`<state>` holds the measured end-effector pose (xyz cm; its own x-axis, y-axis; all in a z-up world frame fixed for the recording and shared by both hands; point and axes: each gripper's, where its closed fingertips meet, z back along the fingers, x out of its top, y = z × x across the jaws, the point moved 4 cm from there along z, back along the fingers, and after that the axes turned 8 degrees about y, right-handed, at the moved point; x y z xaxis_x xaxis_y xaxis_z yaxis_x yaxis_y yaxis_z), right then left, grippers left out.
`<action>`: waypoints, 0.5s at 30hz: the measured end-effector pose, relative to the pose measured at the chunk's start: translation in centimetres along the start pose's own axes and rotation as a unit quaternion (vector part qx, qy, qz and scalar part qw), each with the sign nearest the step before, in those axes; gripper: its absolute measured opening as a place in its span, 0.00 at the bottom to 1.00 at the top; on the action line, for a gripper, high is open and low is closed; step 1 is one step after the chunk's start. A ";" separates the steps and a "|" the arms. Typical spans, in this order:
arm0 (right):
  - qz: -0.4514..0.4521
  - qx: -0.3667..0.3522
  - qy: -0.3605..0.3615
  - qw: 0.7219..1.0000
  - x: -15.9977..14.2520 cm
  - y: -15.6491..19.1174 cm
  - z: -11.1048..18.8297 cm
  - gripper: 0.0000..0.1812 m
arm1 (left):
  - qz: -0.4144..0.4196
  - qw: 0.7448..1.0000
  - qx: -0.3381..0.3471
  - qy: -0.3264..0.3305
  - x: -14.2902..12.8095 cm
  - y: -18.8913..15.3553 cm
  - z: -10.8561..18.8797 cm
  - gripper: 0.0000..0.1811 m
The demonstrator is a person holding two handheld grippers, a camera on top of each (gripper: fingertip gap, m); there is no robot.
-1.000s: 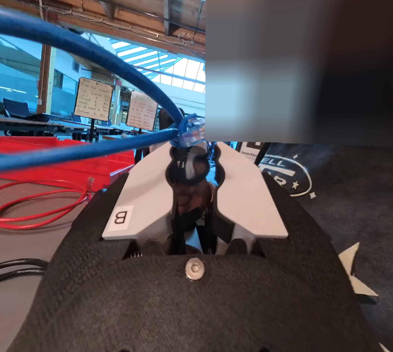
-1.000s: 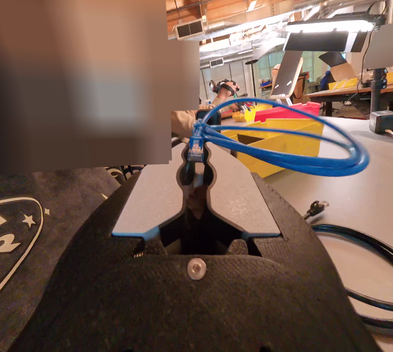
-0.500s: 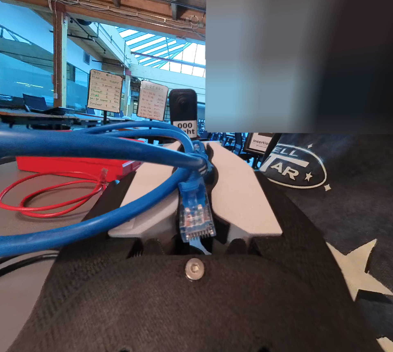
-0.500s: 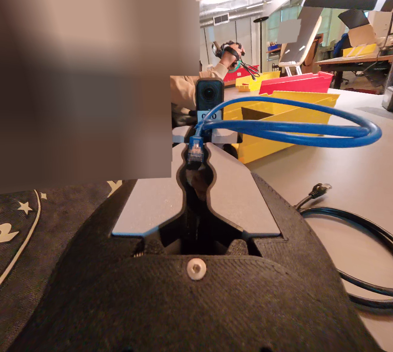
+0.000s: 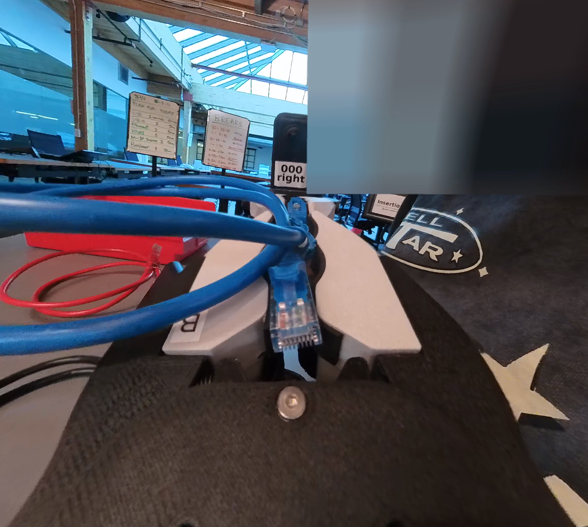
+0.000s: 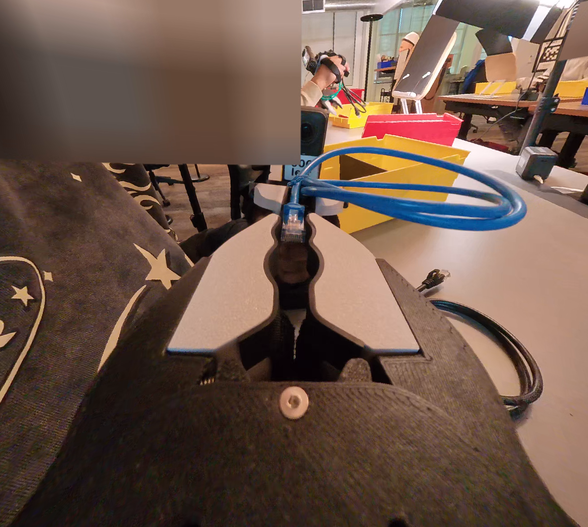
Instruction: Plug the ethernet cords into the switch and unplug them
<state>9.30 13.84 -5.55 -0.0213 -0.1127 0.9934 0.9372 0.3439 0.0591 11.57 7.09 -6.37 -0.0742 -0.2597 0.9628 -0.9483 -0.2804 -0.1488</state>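
A coiled blue ethernet cord hangs in the air between my two grippers, which face each other tip to tip. My left gripper is shut on the tied part of the coil. One clear plug lies back over its fingers, toward the camera. My right gripper is shut on the cord's other plug. The coil's loop sticks out to the right over the table. The switch is in neither view.
A thin red cord and a red bin lie on the table to the left. A yellow bin stands behind the loop, and a black cord lies at the right. A person in a dark shirt stands close. The grippers are tip to tip, or close to it.
The blue coil has come down from overhead to about level. The plug at the left gripper has flipped back toward that gripper's camera. Both views have tilted lower.
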 end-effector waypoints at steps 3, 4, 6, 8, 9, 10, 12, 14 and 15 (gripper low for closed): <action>-0.006 0.007 -0.005 1.000 -0.1 0.0 0.1 0.07 | 0.004 1.000 -0.009 0.020 -0.3 -0.2 0.0 0.10; -0.007 0.009 -0.005 1.000 -0.2 -0.1 0.1 0.07 | 0.003 1.000 -0.007 0.025 -0.4 -0.1 0.0 0.10; -0.008 0.008 -0.004 1.000 -0.4 -0.2 0.0 0.07 | 0.003 1.000 -0.005 0.028 -0.4 -0.1 0.1 0.10; -0.004 0.004 0.000 1.000 -0.6 -0.3 -0.3 0.07 | 0.007 1.000 -0.002 0.024 -0.4 0.0 0.2 0.09; -0.001 0.004 0.002 1.000 -0.8 -0.2 -0.5 0.07 | 0.013 1.000 -0.007 0.022 -0.4 0.0 0.1 0.09; 0.003 0.006 0.003 1.000 -0.9 -0.2 -0.8 0.07 | 0.020 1.000 -0.014 0.020 -0.5 -0.1 0.0 0.09; 0.011 0.006 -0.002 1.000 -0.9 -0.1 -0.9 0.07 | 0.026 0.999 -0.021 0.018 -0.4 -0.2 0.0 0.08; 0.018 -0.001 0.007 1.000 -1.0 -0.2 -0.8 0.07 | 0.017 0.999 -0.006 0.030 -0.4 0.0 0.0 0.08; 0.023 -0.003 0.012 1.000 -1.0 -0.2 -0.8 0.07 | 0.019 0.999 -0.006 0.033 -0.5 0.1 0.0 0.08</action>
<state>9.39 13.12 -6.66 0.0306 -0.1187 0.9925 0.9389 0.3440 0.0122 11.54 7.17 -6.88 -0.1297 -0.2079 0.9695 -0.9479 -0.2608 -0.1828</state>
